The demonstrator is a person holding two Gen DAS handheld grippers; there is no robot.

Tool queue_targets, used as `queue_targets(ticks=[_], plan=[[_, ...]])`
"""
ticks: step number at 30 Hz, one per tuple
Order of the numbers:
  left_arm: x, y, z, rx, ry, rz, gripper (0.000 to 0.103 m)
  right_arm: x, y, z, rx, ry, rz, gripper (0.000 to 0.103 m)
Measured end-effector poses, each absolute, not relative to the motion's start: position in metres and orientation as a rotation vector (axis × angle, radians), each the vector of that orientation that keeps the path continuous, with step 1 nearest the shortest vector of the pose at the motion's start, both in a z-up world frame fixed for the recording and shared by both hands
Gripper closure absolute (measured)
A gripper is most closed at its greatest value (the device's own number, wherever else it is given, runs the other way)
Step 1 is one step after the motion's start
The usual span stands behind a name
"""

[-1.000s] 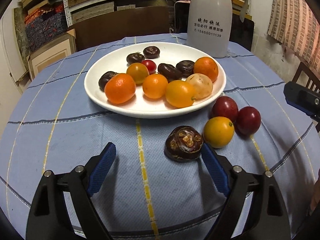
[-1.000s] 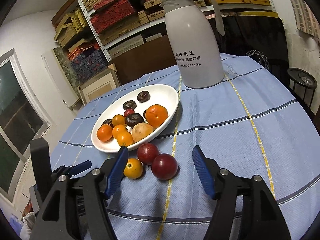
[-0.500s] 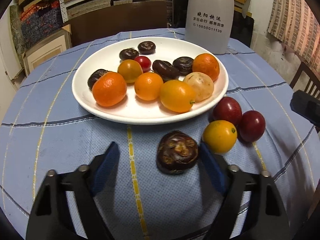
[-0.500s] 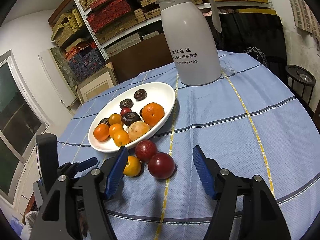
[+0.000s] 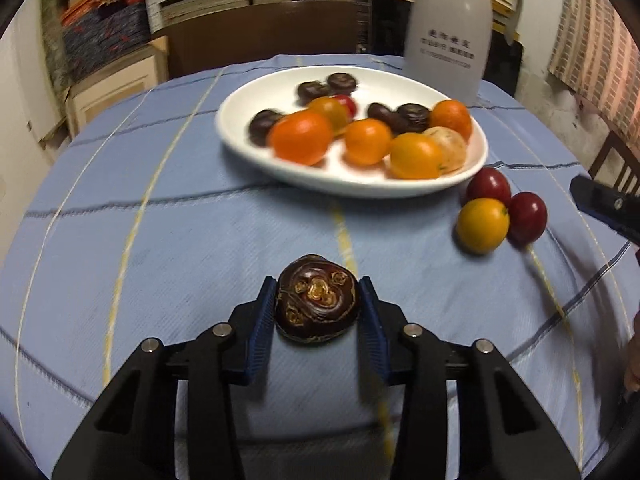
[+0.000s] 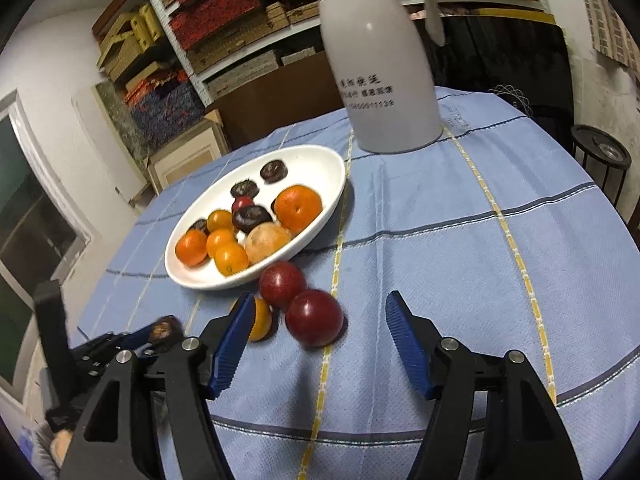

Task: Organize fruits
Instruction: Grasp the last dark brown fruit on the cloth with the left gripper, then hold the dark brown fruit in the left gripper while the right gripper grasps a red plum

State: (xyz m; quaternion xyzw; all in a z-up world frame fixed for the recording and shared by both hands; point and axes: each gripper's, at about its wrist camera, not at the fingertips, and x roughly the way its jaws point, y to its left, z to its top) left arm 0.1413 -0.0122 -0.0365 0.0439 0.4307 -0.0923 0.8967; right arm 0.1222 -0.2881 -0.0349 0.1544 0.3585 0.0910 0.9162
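My left gripper (image 5: pixel 317 298) is shut on a dark brown water chestnut (image 5: pixel 317 305), its blue pads against both sides. It also shows small in the right wrist view (image 6: pixel 162 329). A white plate (image 5: pixel 248 148) holds several oranges and dark chestnuts. Two red plums (image 6: pixel 314 318) (image 6: pixel 282 284) and a yellow-orange fruit (image 5: pixel 483 224) lie on the cloth beside the plate. My right gripper (image 6: pixel 320 312) is open, its jaws either side of the near plum and not touching it.
A tall white thermos (image 6: pixel 380 60) stands behind the plate on the blue checked tablecloth (image 6: pixel 460 240). Shelves with boxes fill the background. A dark stool (image 6: pixel 600 152) stands past the table's right edge.
My left gripper closed on the water chestnut, which was loose between open jaws before, and pulled back from the plate. My right gripper moved closer to the plums.
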Motion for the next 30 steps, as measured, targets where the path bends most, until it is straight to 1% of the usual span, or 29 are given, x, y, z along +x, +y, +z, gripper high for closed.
queue_targets(ticks=[2, 5, 7, 11, 12, 13, 26, 28, 30], plan=[[0.138, -0.004, -0.036, 0.067, 0.891, -0.182, 0.062, 0.122, -0.28, -0.039, 0.275, 0.753, 0.193, 0.035], [0.138, -0.002, -0.037, 0.059, 0.893, -0.18, 0.053, 0.124, -0.271, -0.046, 0.227, 0.771, 0.186, 0.035], [0.138, -0.005, -0.039, 0.08, 0.9, -0.173, 0.028, 0.125, -0.27, -0.05, 0.217, 0.777, 0.178, 0.035], [0.139, -0.002, -0.04, 0.067, 0.912, -0.169, 0.024, 0.128, -0.27, -0.056, 0.212, 0.79, 0.171, 0.04], [0.14, -0.001, -0.041, 0.063, 0.916, -0.162, 0.019, 0.129, -0.269, -0.057, 0.21, 0.796, 0.173, 0.041], [0.14, 0.0, -0.042, 0.059, 0.923, -0.158, 0.017, 0.13, -0.268, -0.059, 0.205, 0.801, 0.174, 0.041], [0.139, 0.004, -0.041, 0.03, 0.915, -0.167, 0.016, 0.142, -0.271, -0.067, 0.252, 0.814, 0.181, 0.041], [0.138, 0.006, -0.04, 0.015, 0.911, -0.172, 0.017, 0.144, -0.272, -0.068, 0.263, 0.82, 0.183, 0.043], [0.138, 0.007, -0.039, 0.005, 0.907, -0.174, 0.021, 0.146, -0.272, -0.07, 0.273, 0.828, 0.19, 0.05]])
